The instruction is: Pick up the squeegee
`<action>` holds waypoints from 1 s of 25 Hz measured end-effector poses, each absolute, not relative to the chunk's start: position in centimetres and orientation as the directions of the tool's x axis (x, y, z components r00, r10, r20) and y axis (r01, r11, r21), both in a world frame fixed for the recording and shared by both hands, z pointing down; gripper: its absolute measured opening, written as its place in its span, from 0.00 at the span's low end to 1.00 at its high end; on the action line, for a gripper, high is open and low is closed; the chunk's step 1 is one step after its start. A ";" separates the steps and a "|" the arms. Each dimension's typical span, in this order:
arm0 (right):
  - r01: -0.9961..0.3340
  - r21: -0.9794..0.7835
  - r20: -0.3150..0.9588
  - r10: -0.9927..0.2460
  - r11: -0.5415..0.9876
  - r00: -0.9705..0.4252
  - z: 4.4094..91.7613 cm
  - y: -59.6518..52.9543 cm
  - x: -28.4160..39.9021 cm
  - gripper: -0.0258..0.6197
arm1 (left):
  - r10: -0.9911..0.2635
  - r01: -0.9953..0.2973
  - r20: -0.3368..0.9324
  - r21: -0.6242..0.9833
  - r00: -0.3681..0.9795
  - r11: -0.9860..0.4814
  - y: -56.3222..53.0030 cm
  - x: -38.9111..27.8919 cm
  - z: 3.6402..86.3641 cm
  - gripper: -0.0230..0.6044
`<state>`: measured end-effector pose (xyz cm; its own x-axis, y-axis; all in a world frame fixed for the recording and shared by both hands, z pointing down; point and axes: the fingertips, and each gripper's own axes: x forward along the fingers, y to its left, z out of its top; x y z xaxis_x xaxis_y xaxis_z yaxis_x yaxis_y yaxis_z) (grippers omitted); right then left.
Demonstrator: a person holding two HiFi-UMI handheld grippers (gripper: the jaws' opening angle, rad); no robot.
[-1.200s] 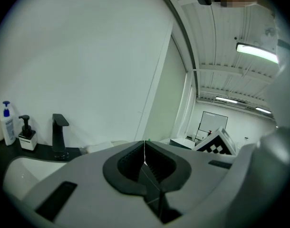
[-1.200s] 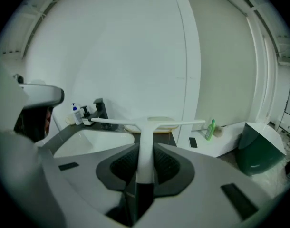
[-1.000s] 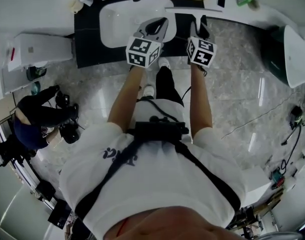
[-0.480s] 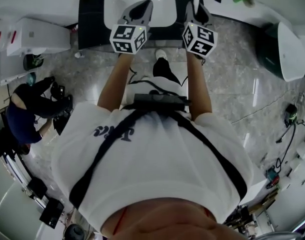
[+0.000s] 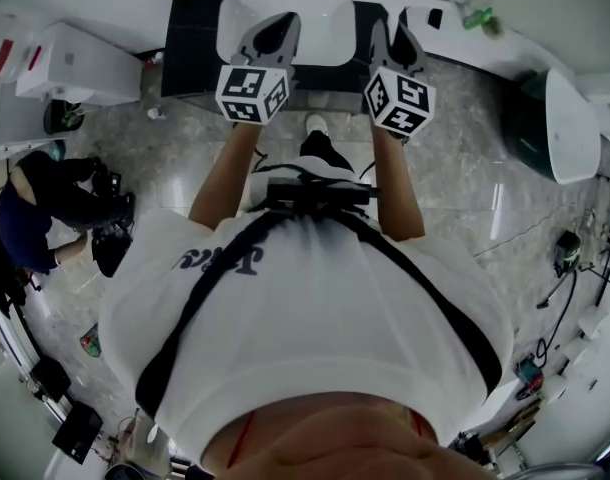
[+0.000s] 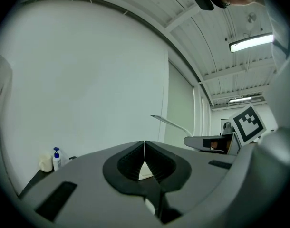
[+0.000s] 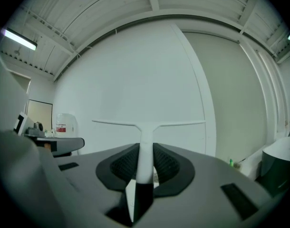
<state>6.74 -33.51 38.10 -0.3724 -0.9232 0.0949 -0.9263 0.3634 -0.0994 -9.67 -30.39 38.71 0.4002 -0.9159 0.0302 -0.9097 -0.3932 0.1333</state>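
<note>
A white T-shaped squeegee (image 7: 146, 144) points at the wall, with its handle clamped in my right gripper (image 7: 145, 172) and its thin blade lying level across the top. In the head view the right gripper (image 5: 393, 30) reaches out over the basin's right side. My left gripper (image 5: 275, 30) hangs beside it over the basin. The left gripper (image 6: 144, 148) is shut, its pads meeting in a line with nothing between them. From the left gripper view the squeegee's blade (image 6: 171, 123) shows edge-on to the right, next to the right gripper's marker cube (image 6: 249, 123).
A white basin (image 5: 325, 18) sits in a black counter (image 5: 190, 38) against a plain white wall. A soap bottle (image 6: 56, 158) and a cup (image 6: 45, 162) stand at the counter's left. A dark green bin (image 5: 545, 118) is on the right. A person (image 5: 45, 208) crouches at left.
Both grippers have risen and moved forward over the basin toward the wall. The squeegee has gone up with the right gripper. The jaws look the same.
</note>
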 end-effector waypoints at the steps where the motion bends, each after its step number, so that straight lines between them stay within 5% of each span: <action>1: -0.925 -0.103 0.089 -0.923 0.366 -0.375 37.9 -33.2 6.7 0.18 | -0.918 -0.911 0.025 0.133 0.397 -0.390 -30.2 -9.7 38.6 0.06; 25: -0.933 -0.067 0.008 -0.935 0.353 -0.354 35.6 -32.9 4.9 0.18 | -0.932 -0.931 -0.034 0.059 0.360 -0.361 -30.3 -10.6 36.2 0.06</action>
<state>4.92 -32.93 35.59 -0.3545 -0.9350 0.0077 -0.9332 0.3532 -0.0667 -10.61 -30.26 36.25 0.3600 -0.9323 -0.0340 -0.9305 -0.3614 0.0593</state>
